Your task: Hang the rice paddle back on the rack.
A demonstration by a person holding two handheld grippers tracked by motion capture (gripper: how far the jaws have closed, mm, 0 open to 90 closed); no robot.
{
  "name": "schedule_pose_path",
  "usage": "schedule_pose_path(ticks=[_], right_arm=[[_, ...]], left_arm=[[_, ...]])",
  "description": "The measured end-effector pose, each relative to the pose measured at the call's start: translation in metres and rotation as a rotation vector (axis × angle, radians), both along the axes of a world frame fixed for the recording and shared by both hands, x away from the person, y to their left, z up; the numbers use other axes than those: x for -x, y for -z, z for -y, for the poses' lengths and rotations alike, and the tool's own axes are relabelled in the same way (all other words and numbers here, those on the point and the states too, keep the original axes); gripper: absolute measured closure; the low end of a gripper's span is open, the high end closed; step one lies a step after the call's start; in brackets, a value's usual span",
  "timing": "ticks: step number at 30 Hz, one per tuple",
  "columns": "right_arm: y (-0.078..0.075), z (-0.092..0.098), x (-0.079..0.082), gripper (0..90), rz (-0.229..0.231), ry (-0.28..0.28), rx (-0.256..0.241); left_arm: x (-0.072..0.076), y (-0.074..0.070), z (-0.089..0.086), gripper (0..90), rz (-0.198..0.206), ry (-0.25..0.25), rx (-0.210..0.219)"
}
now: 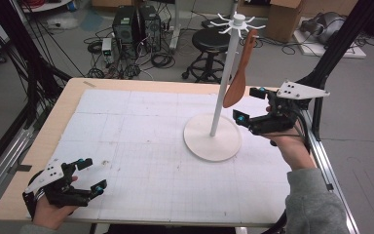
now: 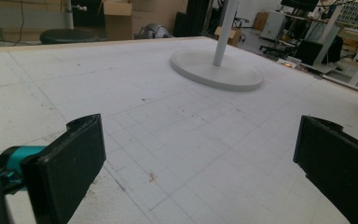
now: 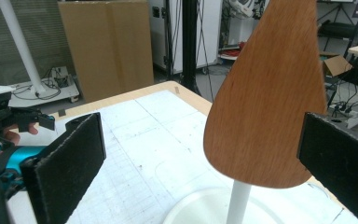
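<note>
wooden spatula (image 3: 270, 102) on white rack (image 1: 226, 73), right gripper (image 1: 252, 105) open-jawed

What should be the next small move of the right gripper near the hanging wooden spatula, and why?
Probably ease the right gripper forward so its open jaws come around the blade of the wooden spatula, then close. The spatula hangs from the white stand, its blade lies ahead between the two jaws, and nothing is gripped yet. The left gripper sits open, far away.
</note>
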State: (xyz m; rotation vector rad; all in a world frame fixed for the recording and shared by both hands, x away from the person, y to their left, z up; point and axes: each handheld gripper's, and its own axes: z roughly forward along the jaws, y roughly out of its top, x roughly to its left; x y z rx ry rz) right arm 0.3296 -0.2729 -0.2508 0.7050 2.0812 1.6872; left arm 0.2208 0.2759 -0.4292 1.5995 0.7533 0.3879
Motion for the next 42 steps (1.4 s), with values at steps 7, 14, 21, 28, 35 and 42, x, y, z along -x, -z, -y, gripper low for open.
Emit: schedule_pose_path(ticks=[7,14,21,28,35,42], right_arm=[[0.014,-0.003,0.005,0.0,-0.017,0.001,-0.015],[0.033,-0.003,0.012,0.0,-0.022,0.001,-0.029],[0.059,0.000,0.026,0.0,-0.011,0.012,-0.031],[0.086,0.008,0.036,0.0,-0.050,0.023,-0.020],[0.114,0.014,0.042,0.0,-0.080,-0.013,-0.026],[0.132,0.016,0.047,0.0,-0.100,-0.035,0.020]], left_arm=[[0.003,-0.003,-0.005,2.6,0.016,-0.005,0.013],[0.001,-0.004,-0.005,2.6,0.021,0.000,0.018],[-0.003,-0.006,-0.005,2.6,0.029,0.012,0.017],[-0.008,-0.005,0.003,2.6,0.027,0.038,0.008],[-0.012,-0.003,0.008,2.6,0.020,0.051,-0.007],[-0.011,-0.002,0.010,2.6,0.019,0.058,-0.027]])
